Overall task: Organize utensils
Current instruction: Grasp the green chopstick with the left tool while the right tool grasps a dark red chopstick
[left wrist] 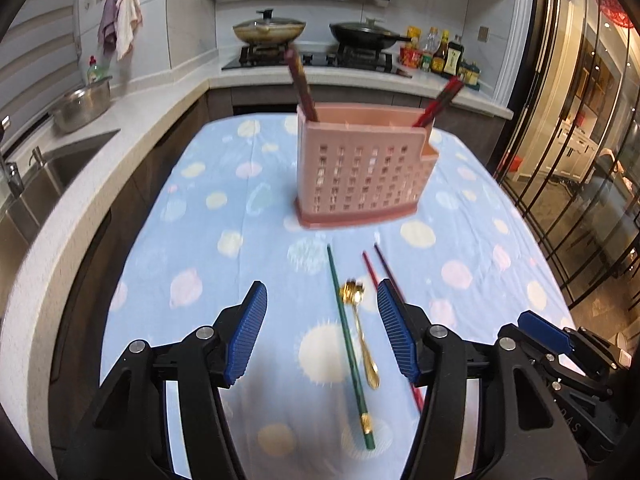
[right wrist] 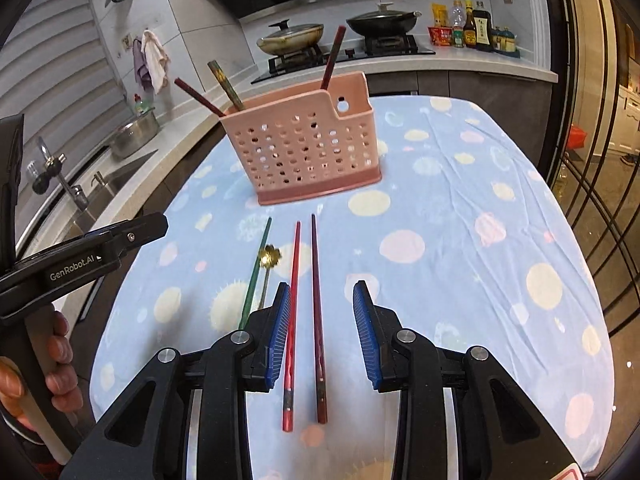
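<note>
A pink perforated utensil holder stands upright mid-table with a few chopsticks leaning in it. In front of it four utensils lie on the blue dotted cloth: a green chopstick, a gold spoon, a red chopstick and a dark maroon chopstick. My left gripper hangs open over the green chopstick and spoon, touching neither. My right gripper is open above the red and maroon pair, holding nothing.
A white counter with a sink and a steel pot runs along the left. Behind the table are a stove with two lidded pans and sauce bottles. Glass doors stand to the right. A hand holds the left gripper's handle.
</note>
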Demonstrator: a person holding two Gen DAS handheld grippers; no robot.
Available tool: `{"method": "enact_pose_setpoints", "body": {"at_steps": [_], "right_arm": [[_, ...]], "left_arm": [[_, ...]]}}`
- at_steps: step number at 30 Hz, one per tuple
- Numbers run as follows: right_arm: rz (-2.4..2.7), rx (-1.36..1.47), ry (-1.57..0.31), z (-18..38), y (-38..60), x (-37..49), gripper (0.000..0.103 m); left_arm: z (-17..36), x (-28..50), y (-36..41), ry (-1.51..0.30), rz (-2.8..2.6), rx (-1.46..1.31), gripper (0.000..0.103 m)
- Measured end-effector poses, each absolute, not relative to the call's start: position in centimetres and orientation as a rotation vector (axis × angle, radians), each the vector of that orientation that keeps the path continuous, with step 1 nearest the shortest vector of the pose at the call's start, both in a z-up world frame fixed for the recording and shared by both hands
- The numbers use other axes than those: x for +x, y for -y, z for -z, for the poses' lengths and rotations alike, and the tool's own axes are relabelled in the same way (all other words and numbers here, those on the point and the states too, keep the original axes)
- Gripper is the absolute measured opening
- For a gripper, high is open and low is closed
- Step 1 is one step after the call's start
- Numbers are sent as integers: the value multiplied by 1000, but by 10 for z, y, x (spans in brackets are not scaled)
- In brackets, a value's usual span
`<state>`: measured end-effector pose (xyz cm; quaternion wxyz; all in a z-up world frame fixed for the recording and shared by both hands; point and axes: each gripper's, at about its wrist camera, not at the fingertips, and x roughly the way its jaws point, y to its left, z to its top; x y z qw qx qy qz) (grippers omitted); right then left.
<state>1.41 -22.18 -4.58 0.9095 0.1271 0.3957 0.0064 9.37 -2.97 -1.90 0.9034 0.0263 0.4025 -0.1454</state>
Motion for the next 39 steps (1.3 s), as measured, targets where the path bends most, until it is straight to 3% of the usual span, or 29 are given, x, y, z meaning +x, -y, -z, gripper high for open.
{"method": "enact_pose_setpoints", "body": {"at_steps": [14, 39], "right_arm": [[-27, 233, -956, 102, 207, -7, 32], [-46, 208, -1026, 129, 197, 0, 27]], "left_arm": [[89, 59, 32, -993, 317, 105, 55], [127, 51, 50, -1085, 369, 170, 54]]}}
